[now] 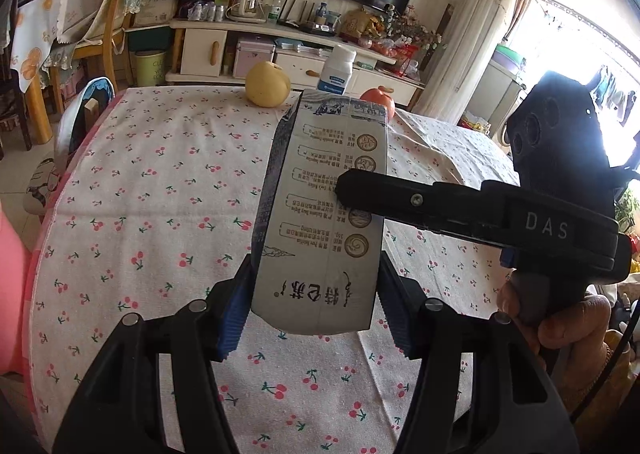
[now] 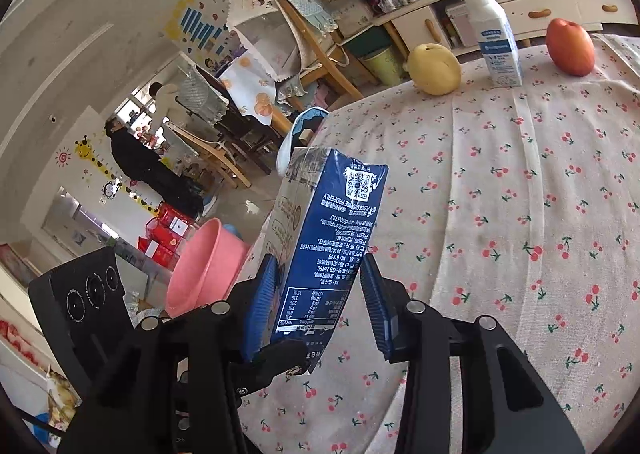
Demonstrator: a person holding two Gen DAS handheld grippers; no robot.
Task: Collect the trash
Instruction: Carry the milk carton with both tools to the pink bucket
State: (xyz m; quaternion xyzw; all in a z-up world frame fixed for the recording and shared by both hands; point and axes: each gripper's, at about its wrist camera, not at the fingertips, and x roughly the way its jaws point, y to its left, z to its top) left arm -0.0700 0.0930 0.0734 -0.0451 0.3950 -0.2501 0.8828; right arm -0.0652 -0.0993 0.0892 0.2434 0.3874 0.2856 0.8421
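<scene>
A blue and white milk carton (image 1: 324, 210) is held above the cherry-print tablecloth (image 1: 160, 190). My left gripper (image 1: 316, 306) is shut on the carton's lower end, its blue pads pressing both sides. My right gripper (image 2: 320, 294) straddles the same carton (image 2: 324, 246) across its narrow sides; its left pad touches, its right pad stands a little off. In the left wrist view one right finger (image 1: 360, 186) lies across the carton's face. A pink basin (image 2: 204, 266) sits below the table's left edge.
A yellow pear (image 1: 267, 84), a white bottle (image 1: 338, 70) and a red apple (image 1: 380, 98) stand at the table's far edge. A chair back (image 1: 92, 110) is at the left edge. A TV cabinet (image 1: 280, 50) stands behind.
</scene>
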